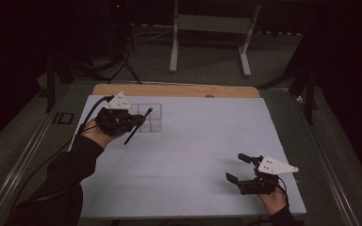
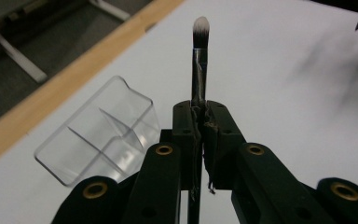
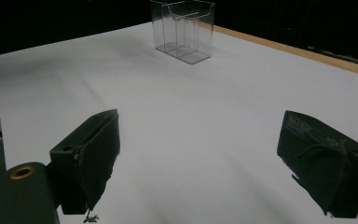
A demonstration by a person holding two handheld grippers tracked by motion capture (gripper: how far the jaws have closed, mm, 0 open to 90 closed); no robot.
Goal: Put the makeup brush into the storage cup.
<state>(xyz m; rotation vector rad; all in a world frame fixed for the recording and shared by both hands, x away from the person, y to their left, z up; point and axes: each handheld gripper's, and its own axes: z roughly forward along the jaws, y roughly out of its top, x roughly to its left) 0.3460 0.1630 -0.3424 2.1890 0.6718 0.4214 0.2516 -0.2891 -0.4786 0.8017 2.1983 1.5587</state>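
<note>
My left gripper (image 1: 136, 123) hovers over the far left of the white table (image 1: 193, 141), shut on a thin makeup brush (image 1: 146, 114). In the left gripper view the jaws (image 2: 199, 109) pinch the brush (image 2: 198, 70) by its handle, and its pale bristle tip points up and away. A clear plastic organizer (image 1: 152, 117) with several compartments stands just behind and beside that gripper, and appears below and left of the jaws as the organizer (image 2: 98, 135). Near the front right corner my right gripper (image 1: 235, 167) is open and holds nothing. Its wide-apart jaws (image 3: 205, 158) face the far-off organizer (image 3: 184, 30).
A wooden strip (image 1: 174, 90) runs along the table's far edge. Beyond it a grey metal stand (image 1: 207, 23) sits on the floor, with dark cables and legs at the back left. A cable (image 1: 37, 162) trails from the left gripper off the left side.
</note>
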